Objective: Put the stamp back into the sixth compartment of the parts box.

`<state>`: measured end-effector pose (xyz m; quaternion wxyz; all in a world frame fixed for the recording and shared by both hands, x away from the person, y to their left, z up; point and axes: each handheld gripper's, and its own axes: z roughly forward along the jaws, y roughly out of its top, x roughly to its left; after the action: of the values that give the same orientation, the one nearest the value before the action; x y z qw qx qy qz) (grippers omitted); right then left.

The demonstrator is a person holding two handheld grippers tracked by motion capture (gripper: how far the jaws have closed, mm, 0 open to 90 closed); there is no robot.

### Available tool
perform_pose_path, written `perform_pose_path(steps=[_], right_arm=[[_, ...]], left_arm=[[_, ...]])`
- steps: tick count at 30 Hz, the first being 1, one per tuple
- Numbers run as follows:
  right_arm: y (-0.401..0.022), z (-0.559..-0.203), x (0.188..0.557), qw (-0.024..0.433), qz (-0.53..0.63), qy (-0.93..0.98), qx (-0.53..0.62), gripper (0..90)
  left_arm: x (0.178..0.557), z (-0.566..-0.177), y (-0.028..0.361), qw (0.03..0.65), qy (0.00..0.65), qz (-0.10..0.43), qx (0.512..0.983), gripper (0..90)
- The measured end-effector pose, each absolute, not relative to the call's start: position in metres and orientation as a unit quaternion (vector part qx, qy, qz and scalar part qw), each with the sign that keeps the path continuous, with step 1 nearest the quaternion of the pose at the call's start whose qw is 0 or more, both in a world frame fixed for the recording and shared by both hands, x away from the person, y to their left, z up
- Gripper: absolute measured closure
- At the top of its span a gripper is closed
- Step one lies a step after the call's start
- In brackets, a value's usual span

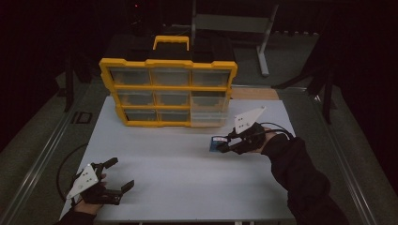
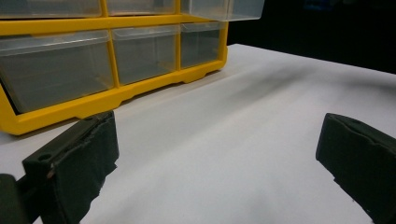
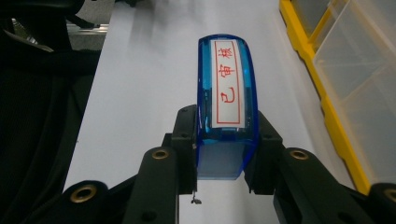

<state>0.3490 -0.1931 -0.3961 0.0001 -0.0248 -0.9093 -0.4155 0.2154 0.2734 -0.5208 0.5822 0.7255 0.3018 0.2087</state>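
A yellow-framed drawer organizer (image 1: 167, 91) with clear drawers stands at the far side of the white table (image 1: 187, 183). Right of centre, a translucent blue stamp (image 3: 226, 105) carries a white label with red characters in a red border, between black jaws.

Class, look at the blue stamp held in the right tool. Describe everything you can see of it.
The stamp is a small block of clear blue plastic with a rounded end. A white label on its upper face carries red characters inside a red frame. It is clamped between the two black jaws of the right tool, which press on its two sides, and it points away from the hand. In the high view it sits low over the white table, in front of the yellow drawer box; whether it touches the table is unclear.
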Motion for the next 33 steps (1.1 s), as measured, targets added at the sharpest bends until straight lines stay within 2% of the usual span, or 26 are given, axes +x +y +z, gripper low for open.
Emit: perform_pose_path(steps=[14,29,33], right_arm=[[-0.189,-0.366,0.356,-0.019,-0.421,-0.907,-0.025,69.7],[-0.189,-0.336,0.368,-0.014,-0.447,-0.894,-0.031,69.7],[-0.192,-0.327,0.372,-0.028,-0.447,-0.894,-0.034,69.7]], left_arm=[[0.216,-0.521,0.274,0.581,0.301,0.209,0.727,0.3],[0.216,-0.521,0.274,0.582,0.301,0.208,0.727,0.3],[0.216,-0.521,0.274,0.584,0.302,0.208,0.724,0.3]])
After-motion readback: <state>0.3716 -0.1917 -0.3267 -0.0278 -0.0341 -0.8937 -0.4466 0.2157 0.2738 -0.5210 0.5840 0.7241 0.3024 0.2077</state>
